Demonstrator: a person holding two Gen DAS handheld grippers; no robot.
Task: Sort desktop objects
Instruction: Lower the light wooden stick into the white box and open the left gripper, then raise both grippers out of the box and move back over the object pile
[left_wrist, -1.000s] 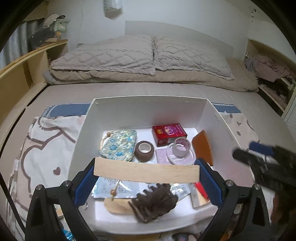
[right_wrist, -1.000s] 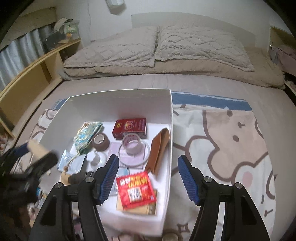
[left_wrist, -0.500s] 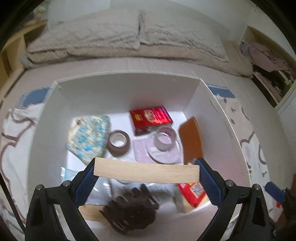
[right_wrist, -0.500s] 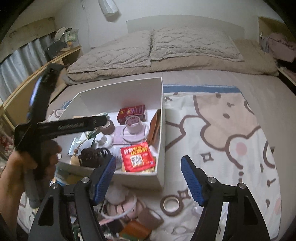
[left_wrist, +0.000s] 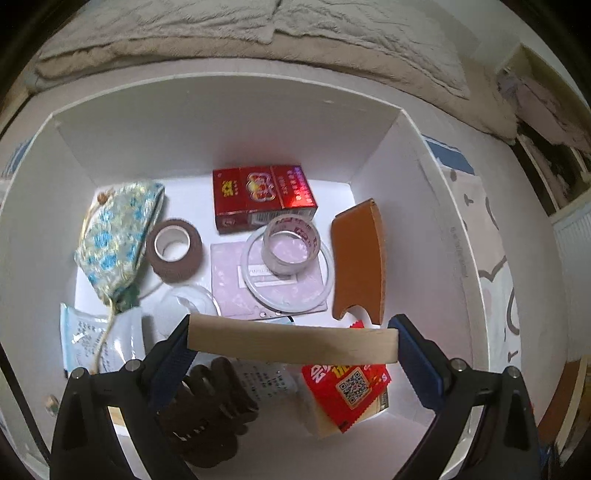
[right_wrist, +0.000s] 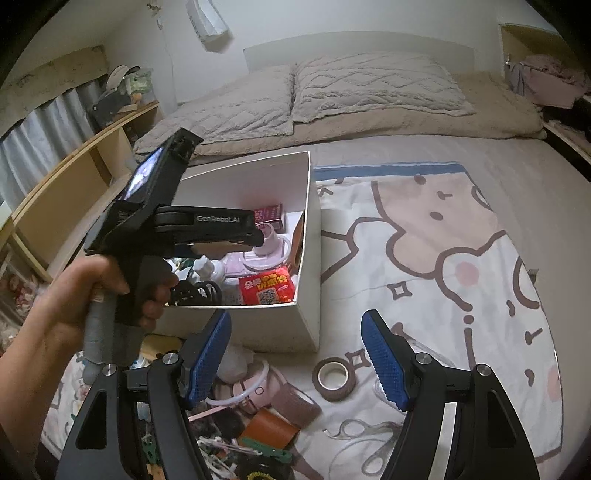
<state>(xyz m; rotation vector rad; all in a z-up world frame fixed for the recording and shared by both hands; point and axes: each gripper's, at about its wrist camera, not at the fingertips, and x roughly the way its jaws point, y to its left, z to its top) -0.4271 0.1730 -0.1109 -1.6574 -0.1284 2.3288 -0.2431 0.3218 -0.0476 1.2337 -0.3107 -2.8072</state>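
My left gripper (left_wrist: 293, 341) is shut on a flat pale wooden stick (left_wrist: 291, 344), held crosswise over the inside of the white box (left_wrist: 229, 110). In the box lie a red packet (left_wrist: 262, 195), a brown tape roll (left_wrist: 174, 250), a clear tape roll (left_wrist: 291, 244), a floral pouch (left_wrist: 118, 236), a brown leather piece (left_wrist: 360, 262), a dark hair claw (left_wrist: 207, 406) and a red sachet (left_wrist: 347, 387). My right gripper (right_wrist: 295, 358) is open and empty, low in front of the box (right_wrist: 306, 295), over loose items on the bed. The left gripper's body (right_wrist: 207, 225) shows above the box.
In the right wrist view, a brown tape roll (right_wrist: 334, 378), scissors (right_wrist: 365, 439), a brown leather piece (right_wrist: 267, 430) and a pile of small clutter (right_wrist: 229, 387) lie on the cartoon blanket (right_wrist: 443, 258) in front of the box. Pillows (right_wrist: 369, 88) lie at the back, wooden shelves (right_wrist: 74, 173) on the left.
My left gripper has moved forward and down over the box, still holding the stick. My right gripper has drawn back from the box toward the loose items in front.
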